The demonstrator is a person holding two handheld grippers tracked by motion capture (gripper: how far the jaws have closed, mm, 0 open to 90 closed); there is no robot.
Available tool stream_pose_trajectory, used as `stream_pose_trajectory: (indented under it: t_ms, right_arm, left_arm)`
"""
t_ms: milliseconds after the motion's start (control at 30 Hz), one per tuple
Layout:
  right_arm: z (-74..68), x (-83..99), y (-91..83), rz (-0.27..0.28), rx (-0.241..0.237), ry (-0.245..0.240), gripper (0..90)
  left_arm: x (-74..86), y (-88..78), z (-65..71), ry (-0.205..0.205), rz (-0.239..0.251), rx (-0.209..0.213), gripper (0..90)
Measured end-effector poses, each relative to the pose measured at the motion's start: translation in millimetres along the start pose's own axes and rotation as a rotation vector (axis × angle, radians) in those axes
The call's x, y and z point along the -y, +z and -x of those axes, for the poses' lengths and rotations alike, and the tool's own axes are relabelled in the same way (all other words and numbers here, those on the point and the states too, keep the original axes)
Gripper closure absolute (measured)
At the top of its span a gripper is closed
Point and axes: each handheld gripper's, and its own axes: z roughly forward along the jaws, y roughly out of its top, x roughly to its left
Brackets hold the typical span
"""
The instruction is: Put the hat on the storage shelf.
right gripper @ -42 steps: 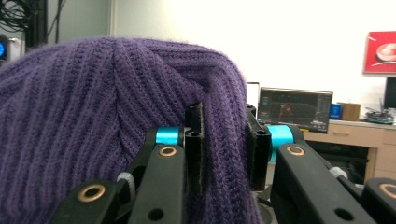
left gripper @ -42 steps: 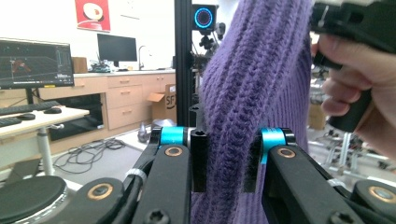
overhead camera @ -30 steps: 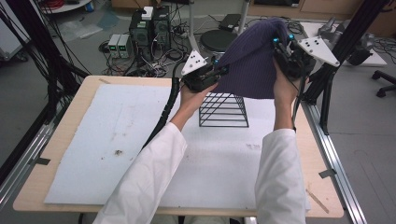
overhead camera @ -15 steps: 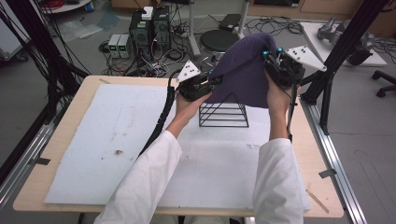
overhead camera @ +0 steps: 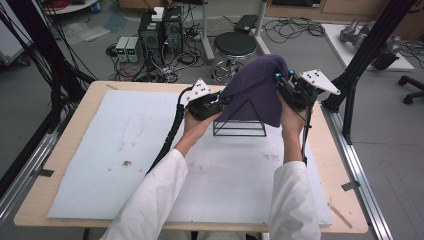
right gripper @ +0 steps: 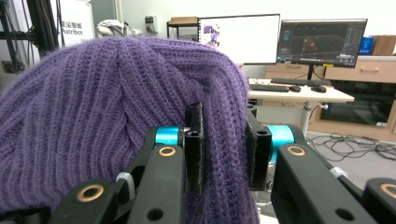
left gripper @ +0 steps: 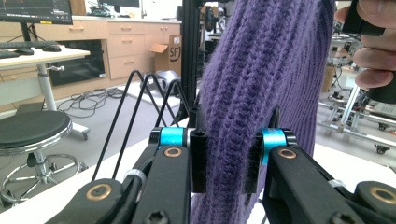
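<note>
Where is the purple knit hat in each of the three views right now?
High view: purple knit hat upper centre, draped over the black wire rack.
Left gripper view: hat centre-right, clamped between the jaws.
Right gripper view: hat left and centre, pinched in the jaws.
Shared landmark: wire rack, also in the left gripper view.

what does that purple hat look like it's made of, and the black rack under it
Purple hat: apparently knitted yarn, wool or acrylic, matte and soft; ribbed stitches run along it. Black rack: seemingly thin metal wire with a black coating; slender rigid rods form an open frame.
</note>
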Motion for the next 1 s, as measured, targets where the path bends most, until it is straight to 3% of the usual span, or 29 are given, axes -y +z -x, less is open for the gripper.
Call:
stream_pose_trajectory:
  t_ms: [267,367,567,767,1000]
  right_arm:
    - [-4.3,13.7,-1.2,-0.017,-0.014,0.021,74.1]
    - [-6.2,21.0,1.2,-0.051,-0.012,0.023,73.9]
    - [-10.8,25.7,4.8,-0.083,-0.021,0.003,72.9]
    - [-17.5,31.8,9.1,-0.139,-0.019,-0.050,72.3]
    - [-17.6,42.9,10.0,-0.167,-0.007,-0.021,72.1]
  left_arm:
    - [14.0,-4.7,1.7,0.001,-0.032,-0.022,78.6]
    - [18.9,-6.5,-0.5,-0.003,-0.043,-0.027,78.6]
    - [32.3,-8.7,-4.9,-0.038,-0.050,-0.036,77.9]
    - [43.6,-9.8,-8.6,-0.069,-0.080,-0.041,77.2]
    - [52.2,-9.7,-7.7,-0.105,-0.100,-0.030,76.5]
